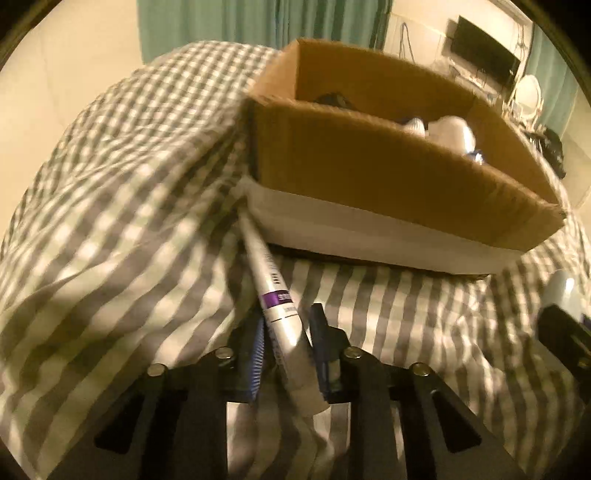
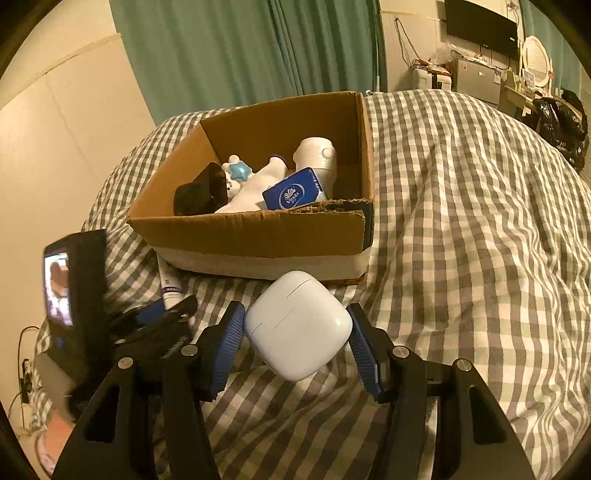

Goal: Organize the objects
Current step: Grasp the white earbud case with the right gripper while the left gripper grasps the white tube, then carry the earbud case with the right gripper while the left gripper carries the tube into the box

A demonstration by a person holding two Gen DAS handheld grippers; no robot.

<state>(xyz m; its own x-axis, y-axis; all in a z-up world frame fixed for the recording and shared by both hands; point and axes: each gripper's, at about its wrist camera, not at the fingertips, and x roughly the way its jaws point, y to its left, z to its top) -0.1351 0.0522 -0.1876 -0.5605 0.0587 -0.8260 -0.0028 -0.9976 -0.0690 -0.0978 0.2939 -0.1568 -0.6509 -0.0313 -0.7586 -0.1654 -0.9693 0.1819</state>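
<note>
Tube [image 1: 275,291] clamped in my left gripper [image 1: 286,354], earbud case [image 2: 297,325] squeezed in my right gripper [image 2: 295,345], cardboard box [image 2: 258,232] just ahead.

green curtains [image 2: 240,55] | cream wall [image 2: 55,129] | checked bedspread [image 2: 461,221] | wall TV [image 2: 480,24]

A bed under a gray-checked quilt [image 2: 461,229] carries an open cardboard box [image 2: 258,236] directly on it.
</note>
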